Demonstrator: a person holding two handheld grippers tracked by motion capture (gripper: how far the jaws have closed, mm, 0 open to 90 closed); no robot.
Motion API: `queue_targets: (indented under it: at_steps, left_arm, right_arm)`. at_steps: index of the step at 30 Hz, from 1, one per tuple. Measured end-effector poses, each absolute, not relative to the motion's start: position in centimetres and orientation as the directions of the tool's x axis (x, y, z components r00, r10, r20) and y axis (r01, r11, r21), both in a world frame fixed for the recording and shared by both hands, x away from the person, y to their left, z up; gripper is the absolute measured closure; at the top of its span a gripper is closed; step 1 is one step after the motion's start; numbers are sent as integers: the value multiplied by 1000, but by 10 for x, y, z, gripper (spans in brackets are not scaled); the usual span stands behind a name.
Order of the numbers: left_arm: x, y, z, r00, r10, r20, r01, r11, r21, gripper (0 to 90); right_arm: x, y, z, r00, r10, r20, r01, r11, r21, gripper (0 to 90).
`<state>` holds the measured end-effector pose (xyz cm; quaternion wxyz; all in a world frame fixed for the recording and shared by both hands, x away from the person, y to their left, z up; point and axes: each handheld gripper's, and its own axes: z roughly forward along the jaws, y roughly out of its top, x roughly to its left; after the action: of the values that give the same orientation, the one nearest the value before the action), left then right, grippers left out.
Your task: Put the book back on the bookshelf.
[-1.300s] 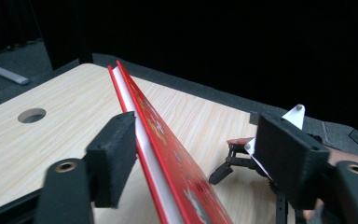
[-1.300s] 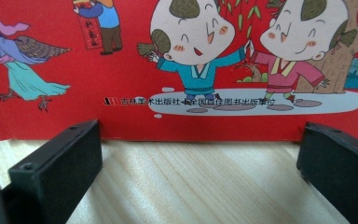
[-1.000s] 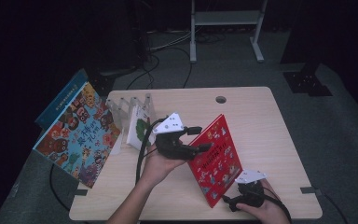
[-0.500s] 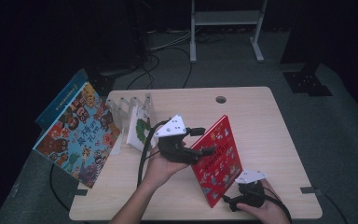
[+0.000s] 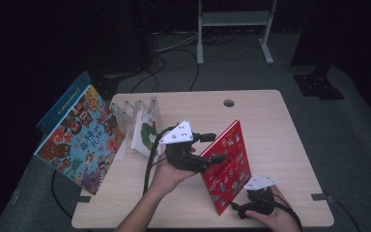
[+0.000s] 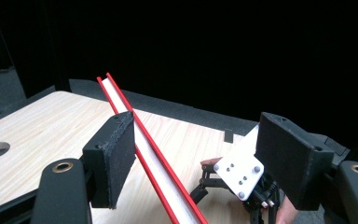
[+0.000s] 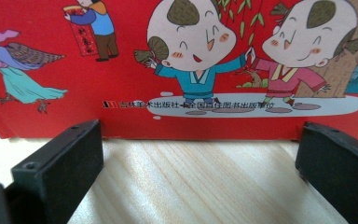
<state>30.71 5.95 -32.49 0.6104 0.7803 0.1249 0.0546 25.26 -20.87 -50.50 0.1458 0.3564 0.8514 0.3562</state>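
High view: red book (image 5: 225, 166) on edge on table (image 5: 270, 121), left gripper (image 5: 207, 147) jaws wide astride top, right gripper (image 5: 241, 208) unclenched nr base — nothing clamped, could topple.

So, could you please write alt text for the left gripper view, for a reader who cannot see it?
The open left tongs straddle the top edge of a thin red book standing tilted on a wooden table, one black pad on each side. Beyond the book, lower right, the right tongs with their white plate rest on the table.
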Motion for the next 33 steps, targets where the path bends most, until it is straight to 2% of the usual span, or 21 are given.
queue_targets:
  at_steps: [15, 19, 22, 27, 33]
  left_arm:
    - [302, 56, -328, 969, 232, -82, 125, -176, 976, 251]
    - [300, 46, -340, 974, 208, -87, 139, -249, 958, 266]
    - [302, 47, -344, 971, 218, -100, 155, -248, 956, 274]
    - [303, 50, -343, 964, 247, -100, 167, -269, 949, 358]
    - [304, 53, -341, 953, 281, -109, 188, -273, 943, 525]
  right_arm:
    - [253, -210, -505, -704, 710, -4, 498, 498, 710, 1]
    - [253, -211, -505, -701, 714, -7, 493, 491, 718, 28]
    - [252, -212, -505, -700, 714, -5, 492, 487, 721, 44]
    - [252, -212, -505, -701, 713, -4, 492, 488, 721, 47]
    - [252, -212, -505, -695, 719, -3, 495, 481, 724, 62]
